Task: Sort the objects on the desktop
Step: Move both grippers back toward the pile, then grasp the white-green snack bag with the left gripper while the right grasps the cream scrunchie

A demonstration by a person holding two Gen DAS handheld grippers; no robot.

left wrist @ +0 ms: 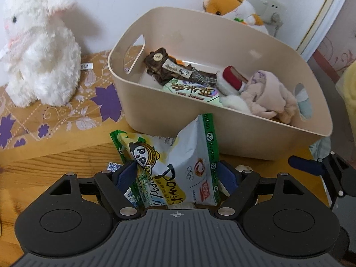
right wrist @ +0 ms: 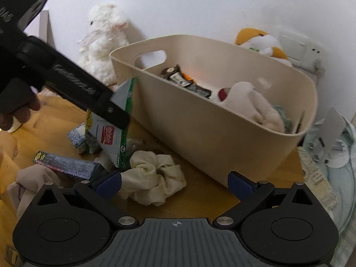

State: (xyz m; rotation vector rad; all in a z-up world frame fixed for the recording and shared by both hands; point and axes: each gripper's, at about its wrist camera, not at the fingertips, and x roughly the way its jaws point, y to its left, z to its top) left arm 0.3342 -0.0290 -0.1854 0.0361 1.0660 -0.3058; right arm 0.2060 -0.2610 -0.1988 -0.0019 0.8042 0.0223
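Note:
My left gripper (left wrist: 176,175) is shut on a green and white snack bag (left wrist: 178,166) and holds it upright just in front of the beige bin (left wrist: 222,133). The bag also shows in the right wrist view (right wrist: 115,138), pinched by the left gripper's black fingers (right wrist: 111,109). The bin (right wrist: 200,129) holds snack packets (left wrist: 175,71), a red and white item (left wrist: 231,77) and a pink cloth toy (left wrist: 267,95). My right gripper (right wrist: 174,184) is open and empty around a cream scrunchie (right wrist: 153,175) on the wooden table (right wrist: 200,198).
A white plush rabbit (left wrist: 37,51) sits left of the bin on a patterned cloth (left wrist: 66,115). An orange plush (left wrist: 233,6) sits behind the bin. A dark box (right wrist: 66,164), a small blue and white packet (right wrist: 77,138) and pink cloth (right wrist: 29,184) lie left of the scrunchie.

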